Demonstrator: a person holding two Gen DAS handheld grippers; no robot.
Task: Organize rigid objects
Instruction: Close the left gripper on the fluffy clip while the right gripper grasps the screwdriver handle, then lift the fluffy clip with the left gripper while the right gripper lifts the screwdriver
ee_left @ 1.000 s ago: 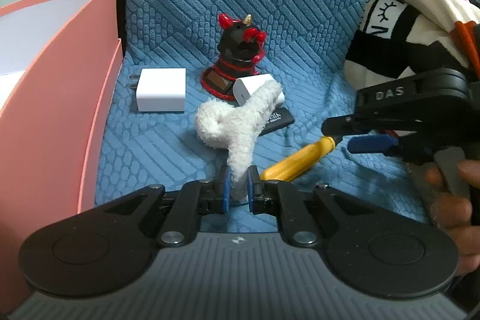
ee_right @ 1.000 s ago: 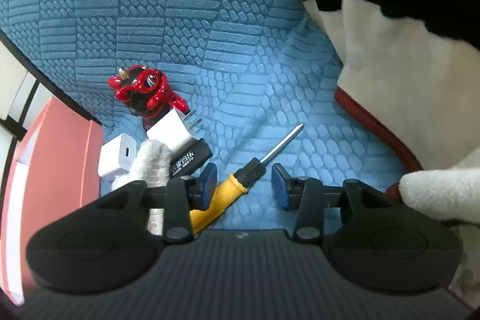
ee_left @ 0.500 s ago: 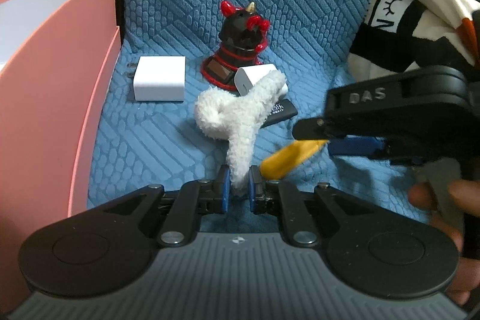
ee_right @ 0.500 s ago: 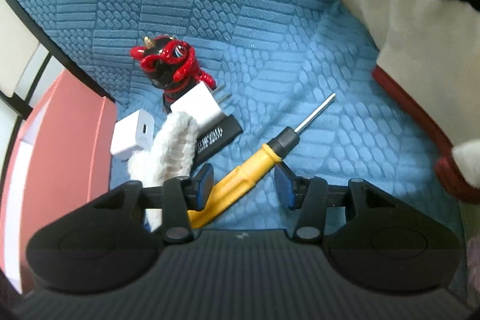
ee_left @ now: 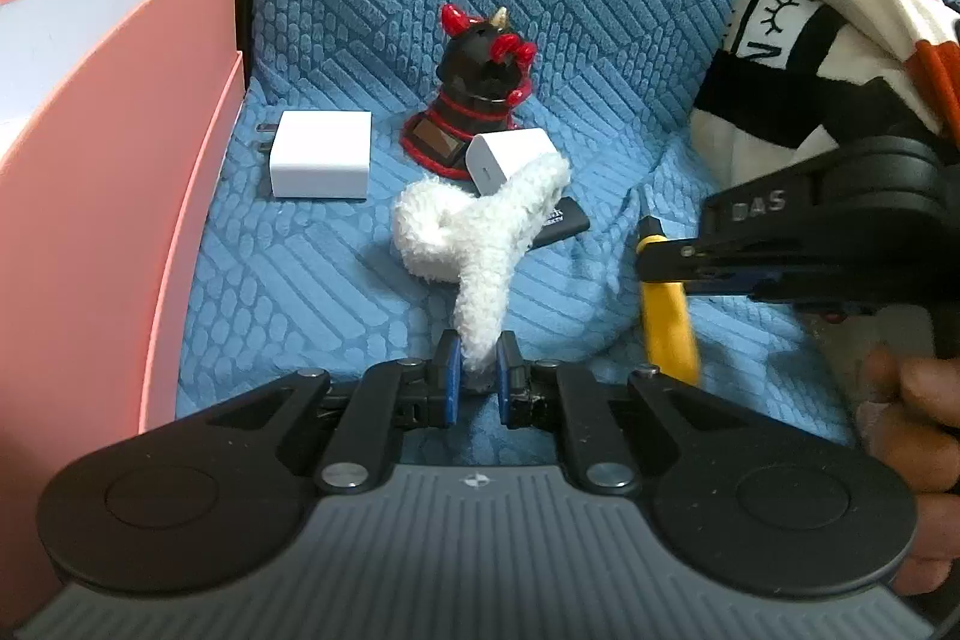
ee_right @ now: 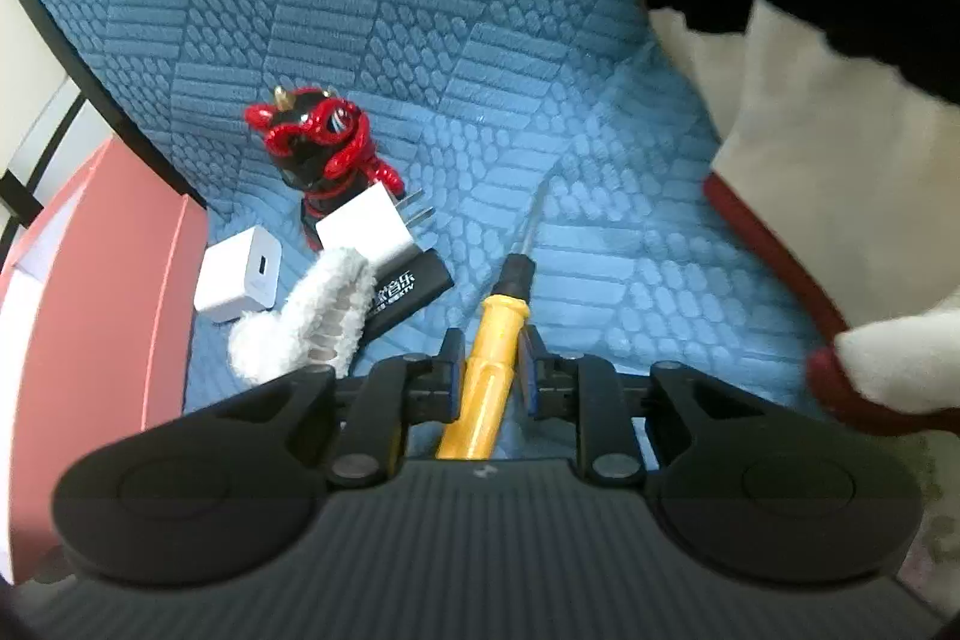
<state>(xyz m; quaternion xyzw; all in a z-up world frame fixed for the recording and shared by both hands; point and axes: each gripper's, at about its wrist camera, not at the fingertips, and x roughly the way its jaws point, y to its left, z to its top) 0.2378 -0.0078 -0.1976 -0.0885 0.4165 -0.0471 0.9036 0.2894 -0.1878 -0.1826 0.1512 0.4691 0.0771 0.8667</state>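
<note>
My left gripper (ee_left: 479, 370) is shut on one end of a white fluffy cloth strip (ee_left: 480, 238) that lies on the blue seat cushion (ee_left: 300, 268). My right gripper (ee_right: 492, 370) is shut on the yellow handle of a screwdriver (ee_right: 498, 340), its shaft pointing away; it also shows in the left wrist view (ee_left: 666, 316). Behind the strip stand a black and red figurine (ee_left: 480, 82), two white chargers (ee_left: 318, 154) (ee_left: 510, 157) and a black stick (ee_left: 561, 223).
A pink box (ee_left: 108, 196) stands at the left edge of the seat. A black, white and red blanket (ee_left: 828, 40) is piled at the right, also in the right wrist view (ee_right: 840, 130). The chair back rises behind the objects.
My right gripper has closed on the screwdriver handle and turned it so the shaft points away. My left gripper keeps hold of the fluffy strip and has barely moved.
</note>
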